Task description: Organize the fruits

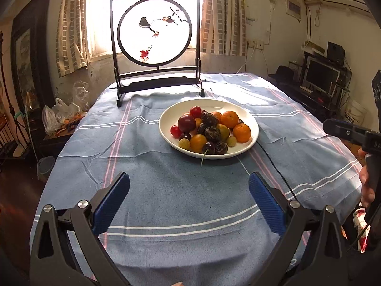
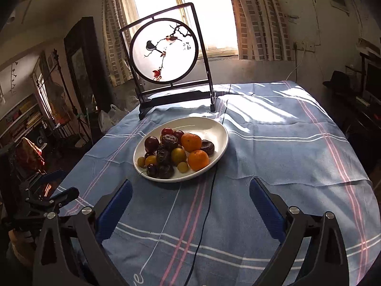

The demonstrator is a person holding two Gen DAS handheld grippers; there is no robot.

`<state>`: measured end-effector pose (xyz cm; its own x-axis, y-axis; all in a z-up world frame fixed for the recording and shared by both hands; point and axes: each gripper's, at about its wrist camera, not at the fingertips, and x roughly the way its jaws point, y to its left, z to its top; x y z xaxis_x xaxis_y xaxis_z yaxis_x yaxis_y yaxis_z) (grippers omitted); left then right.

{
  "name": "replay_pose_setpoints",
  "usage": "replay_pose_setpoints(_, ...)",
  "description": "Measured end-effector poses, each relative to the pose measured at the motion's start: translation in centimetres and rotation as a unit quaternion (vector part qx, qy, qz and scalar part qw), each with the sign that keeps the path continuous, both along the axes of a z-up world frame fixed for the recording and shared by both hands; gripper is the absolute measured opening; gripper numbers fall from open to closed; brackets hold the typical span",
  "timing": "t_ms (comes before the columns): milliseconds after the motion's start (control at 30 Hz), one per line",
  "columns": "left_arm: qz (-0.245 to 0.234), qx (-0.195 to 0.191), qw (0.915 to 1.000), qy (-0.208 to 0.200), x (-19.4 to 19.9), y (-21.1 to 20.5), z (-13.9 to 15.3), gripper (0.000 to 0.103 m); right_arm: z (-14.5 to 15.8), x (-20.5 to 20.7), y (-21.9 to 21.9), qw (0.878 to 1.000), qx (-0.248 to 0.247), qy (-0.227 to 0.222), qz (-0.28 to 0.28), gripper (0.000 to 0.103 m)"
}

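Observation:
A white plate (image 1: 214, 103) (image 2: 204, 126) stands mid-table on a blue striped cloth (image 1: 166, 202). It is heaped with fruit: two oranges (image 1: 229, 119) (image 2: 198, 159), a dark plum (image 1: 187, 122) (image 2: 152, 143), red cherry tomatoes (image 1: 195, 112), wrinkled dark dates (image 1: 212, 133) (image 2: 169, 142) and small yellow-green fruits (image 1: 184, 143) (image 2: 182, 166). My left gripper (image 1: 189, 178) hangs open over the cloth, short of the plate, nothing between its blue pads (image 1: 112, 202). My right gripper (image 2: 190, 183) is open too, empty, just before the plate's near rim.
A dark-framed round screen with painted birds (image 1: 154, 28) (image 2: 164, 50) stands behind the plate. A thin black cable (image 2: 204, 214) runs across the cloth from the plate's near side. Plastic bags (image 1: 62, 114) lie left of the table, and a monitor (image 1: 321, 74) sits at the right.

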<state>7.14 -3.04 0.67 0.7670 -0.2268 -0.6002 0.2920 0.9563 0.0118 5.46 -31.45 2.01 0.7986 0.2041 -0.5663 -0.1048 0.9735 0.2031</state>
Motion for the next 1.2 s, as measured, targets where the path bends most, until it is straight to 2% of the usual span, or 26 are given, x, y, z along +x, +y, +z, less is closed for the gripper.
replay_pose_setpoints(200, 0.044, -0.009, 0.9989, -0.009, -2.5, 2.8, 1.5, 0.098, 1.0, -4.2, -0.9, 1.0, -0.01, -0.011, -0.009, 0.099)
replay_pose_setpoints(467, 0.067, -0.021, 0.9971, -0.028, -4.5, 4.9, 3.1, 0.098, 2.0, -7.4, -2.1, 0.999, -0.025, -0.022, -0.023, 0.099)
replay_pose_setpoints(900, 0.081, -0.021, 0.996, -0.033, -5.1, 5.7, 3.4, 0.098, 2.4, -9.5, -1.3, 0.999, -0.033, -0.036, -0.005, 0.099)
replay_pose_setpoints(1200, 0.083, -0.018, 0.9959, -0.031, -5.0, 5.6, 3.2, 0.098, 1.8, -9.4, -1.7, 0.999, -0.031, -0.026, -0.011, 0.099)
